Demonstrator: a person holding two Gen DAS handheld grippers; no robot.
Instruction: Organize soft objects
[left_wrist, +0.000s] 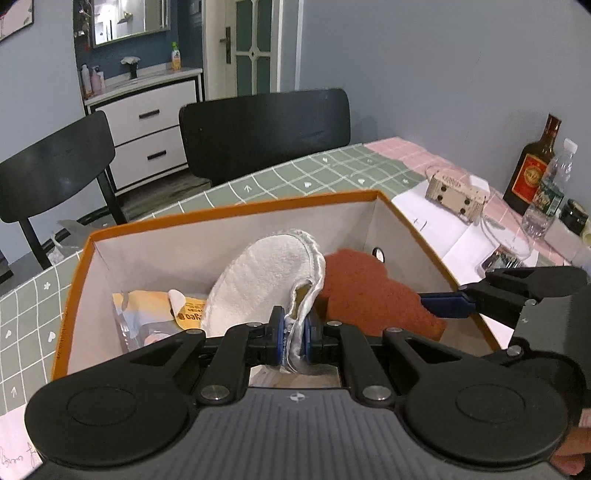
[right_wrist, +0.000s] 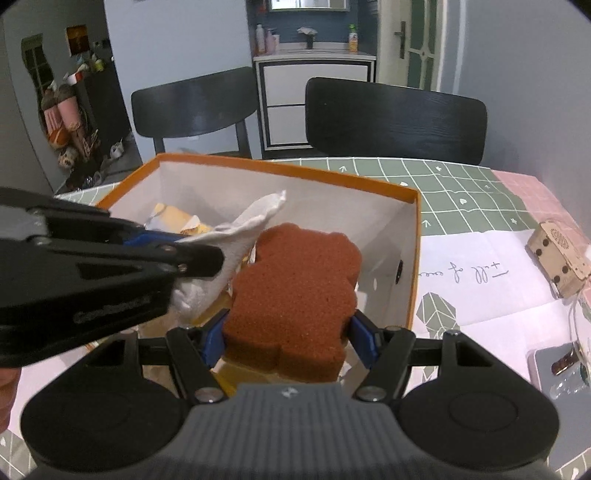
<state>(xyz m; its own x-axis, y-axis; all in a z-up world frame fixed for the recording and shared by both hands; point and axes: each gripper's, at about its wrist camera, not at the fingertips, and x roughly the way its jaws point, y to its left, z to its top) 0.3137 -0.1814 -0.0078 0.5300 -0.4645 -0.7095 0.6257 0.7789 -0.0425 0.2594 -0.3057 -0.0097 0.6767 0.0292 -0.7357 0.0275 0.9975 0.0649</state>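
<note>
Clamped between the blue pads of my left claw (left_wrist: 294, 341) is the hem of a white terry slipper (left_wrist: 264, 280), pinched thin, its sole rising ahead of my fingers and leaning over the open orange box (left_wrist: 236, 210). Just to the right of that claw, my right claw (right_wrist: 290, 341) squeezes a rust-brown sponge (right_wrist: 295, 291) by both its sides, jaws set wide around it. Both soft things hang inside the box's white walls, the sponge touching or nearly touching the slipper's edge. Below and left of the slipper, yellow packets (left_wrist: 184, 310) lie on the box floor. Beyond the box's right wall, a small cardboard block (left_wrist: 458, 195) sits on white paper.
</note>
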